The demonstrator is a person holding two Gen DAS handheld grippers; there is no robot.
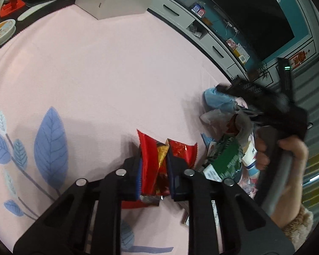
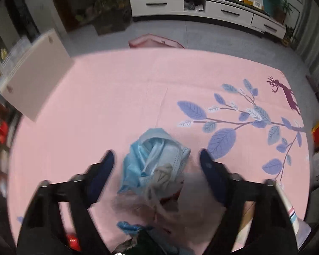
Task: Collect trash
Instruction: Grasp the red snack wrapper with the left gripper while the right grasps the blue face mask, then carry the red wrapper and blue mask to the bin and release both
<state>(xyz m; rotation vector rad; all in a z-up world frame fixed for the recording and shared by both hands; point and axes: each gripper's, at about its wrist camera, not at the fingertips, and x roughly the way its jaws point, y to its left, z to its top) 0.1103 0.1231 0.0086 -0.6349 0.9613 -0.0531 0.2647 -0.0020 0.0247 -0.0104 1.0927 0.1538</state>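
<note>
We are in a home living room. Beyond our fingers, past the far edge of the pink leaf-print tablecloth [image 2: 121, 89], a long white TV cabinet [image 2: 202, 8] with drawers runs along a teal wall. A large dark television screen [image 1: 244, 10] hangs above it, and potted plants [image 2: 110, 6] stand on the grey floor to its left.

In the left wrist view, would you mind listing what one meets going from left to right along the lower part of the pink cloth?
Blue leaf print → left gripper shut on the red snack wrapper → green packet → the person's hand holding the right gripper's handle.
</note>
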